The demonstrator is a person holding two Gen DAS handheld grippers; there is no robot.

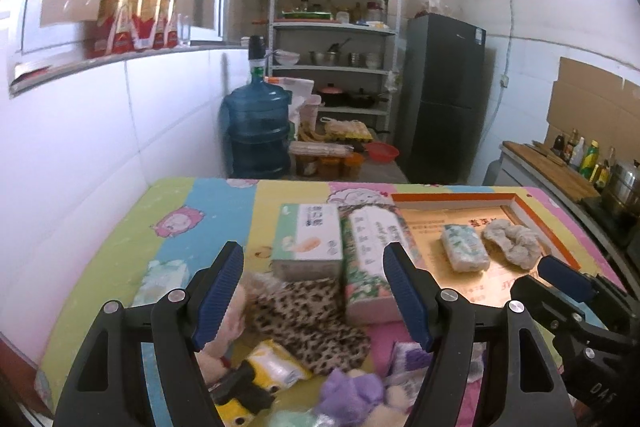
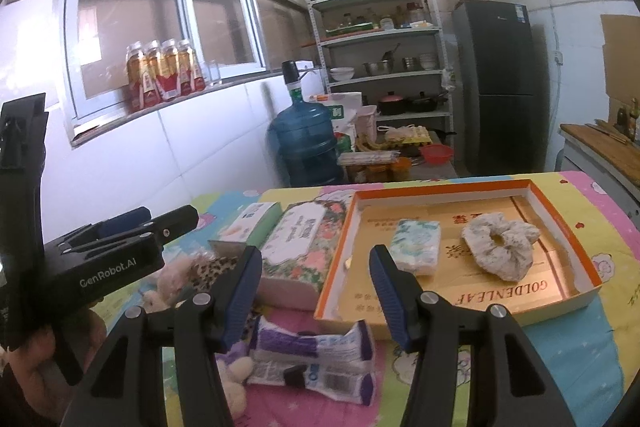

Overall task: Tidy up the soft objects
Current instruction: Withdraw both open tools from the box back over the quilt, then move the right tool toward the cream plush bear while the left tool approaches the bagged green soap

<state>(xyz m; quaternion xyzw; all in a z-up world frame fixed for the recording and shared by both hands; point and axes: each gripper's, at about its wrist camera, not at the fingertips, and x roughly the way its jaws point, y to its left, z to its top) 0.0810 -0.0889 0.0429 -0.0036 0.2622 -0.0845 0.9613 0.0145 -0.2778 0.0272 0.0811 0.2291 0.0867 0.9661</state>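
Sorting soft things over a cartoon-print bench

Hovering above the bench (image 1: 120, 239), the left hand-held gripper (image 1: 314, 291) has its blue pads spread wide with nothing between them; below it lie a leopard-print cloth (image 1: 308, 319), a purple plush toy (image 1: 352, 395) and a yellow packet (image 1: 276, 367), all jumbled close together. The right hand-held gripper (image 2: 314, 297) also stands apart and empty, over a purple-and-white tissue pack (image 2: 316, 351) that lies just in front of the orange-rimmed box lid (image 2: 340, 247). Inside that lid rest a small green-patterned tissue pack (image 2: 416, 247) and, beside it but apart, a cream fluffy scrunchie (image 2: 500, 243). Left of the lid, touching side by side, sit a floral tissue box (image 2: 300, 247) and a green-and-white tissue box (image 1: 308, 239). In the right wrist view the left tool shows at the frame's left edge, held by a person's hand (image 2: 36, 355). Behind the bench stand a blue water jug (image 1: 256, 131), metal shelves (image 1: 332, 31) and a dark fridge (image 1: 444, 95).
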